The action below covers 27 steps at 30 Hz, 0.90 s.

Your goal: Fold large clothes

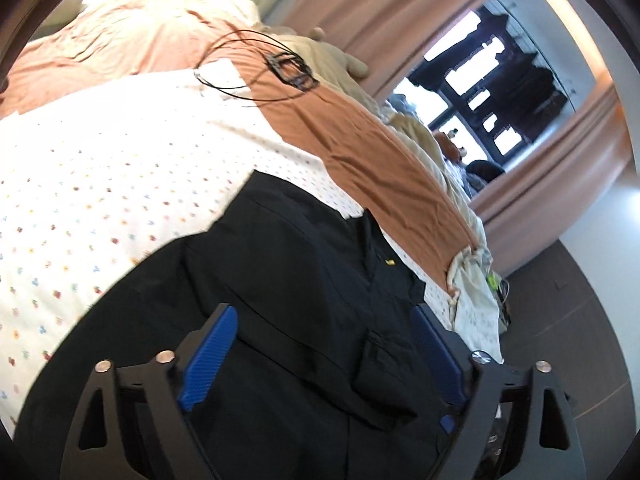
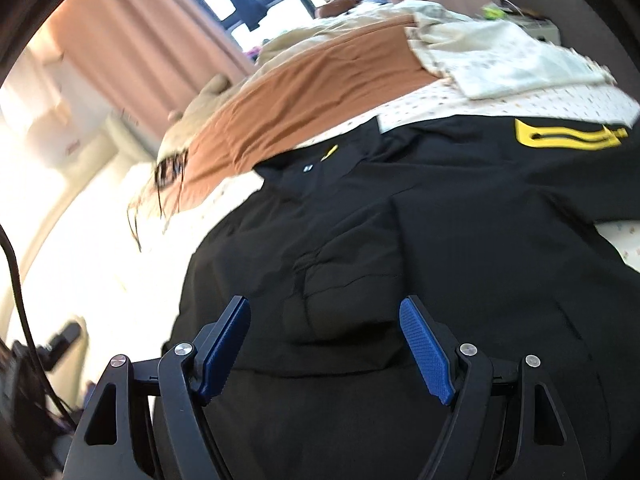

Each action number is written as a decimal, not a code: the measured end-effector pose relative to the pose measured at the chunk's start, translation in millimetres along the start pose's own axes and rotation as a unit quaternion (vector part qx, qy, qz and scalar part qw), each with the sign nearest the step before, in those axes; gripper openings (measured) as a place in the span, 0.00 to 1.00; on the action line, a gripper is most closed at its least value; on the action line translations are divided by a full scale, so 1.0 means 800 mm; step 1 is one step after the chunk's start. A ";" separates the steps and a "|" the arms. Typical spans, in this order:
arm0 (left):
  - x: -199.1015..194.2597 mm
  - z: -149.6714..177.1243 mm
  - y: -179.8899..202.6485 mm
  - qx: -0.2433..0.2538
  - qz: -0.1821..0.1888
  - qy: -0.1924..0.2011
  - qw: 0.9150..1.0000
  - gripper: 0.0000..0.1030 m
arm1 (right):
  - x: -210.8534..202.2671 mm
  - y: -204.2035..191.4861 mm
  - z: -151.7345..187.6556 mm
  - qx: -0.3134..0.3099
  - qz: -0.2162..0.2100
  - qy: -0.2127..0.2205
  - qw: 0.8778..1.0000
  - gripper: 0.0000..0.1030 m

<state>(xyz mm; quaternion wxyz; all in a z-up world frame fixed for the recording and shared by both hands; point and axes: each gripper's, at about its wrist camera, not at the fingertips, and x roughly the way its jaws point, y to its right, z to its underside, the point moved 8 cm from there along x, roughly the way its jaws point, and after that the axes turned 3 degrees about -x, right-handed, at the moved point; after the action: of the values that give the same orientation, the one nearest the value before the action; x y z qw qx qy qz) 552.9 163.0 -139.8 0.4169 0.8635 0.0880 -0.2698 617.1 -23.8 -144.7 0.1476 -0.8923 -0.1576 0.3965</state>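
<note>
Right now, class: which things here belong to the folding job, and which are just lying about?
Job: black garment; left gripper; right gripper.
Lying about: orange cloth; black cable; pale cloth; curtains.

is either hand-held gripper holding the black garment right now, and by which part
Nothing is held. The left hand-held gripper and right hand-held gripper are both open above the black garment, blue pads clear of the cloth.

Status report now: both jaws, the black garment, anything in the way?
Left gripper open, nothing held. Right gripper open, nothing held. Black garment lies spread on bed, partly folded. Cable bundle lies beyond it, apart.
</note>
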 end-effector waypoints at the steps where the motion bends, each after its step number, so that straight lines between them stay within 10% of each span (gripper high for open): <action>1: -0.001 -0.004 -0.007 -0.009 -0.002 0.002 1.000 0.81 | 0.007 -0.004 0.002 -0.009 0.006 -0.006 1.000 0.75; 15: -0.007 -0.021 -0.057 -0.069 -0.016 0.005 0.997 0.68 | 0.112 -0.020 0.030 -0.070 0.118 -0.115 0.984 0.75; 18: -0.003 -0.018 -0.058 -0.070 -0.016 0.000 0.997 0.68 | 0.124 -0.013 0.041 -0.083 0.132 -0.124 0.980 0.59; 21: 0.001 -0.012 -0.057 -0.069 -0.019 -0.005 0.997 0.68 | 0.116 -0.009 0.036 -0.084 0.118 -0.115 0.983 0.38; 27: 0.016 0.007 -0.044 -0.049 -0.029 -0.021 0.998 0.68 | 0.066 0.015 0.002 -0.035 0.059 -0.057 0.996 0.35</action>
<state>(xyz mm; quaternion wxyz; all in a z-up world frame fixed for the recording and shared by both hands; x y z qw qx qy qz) 547.8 180.4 -173.1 0.4523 0.8334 0.1172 -0.2953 651.1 -13.3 -185.0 0.0835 -0.8805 -0.1269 0.4491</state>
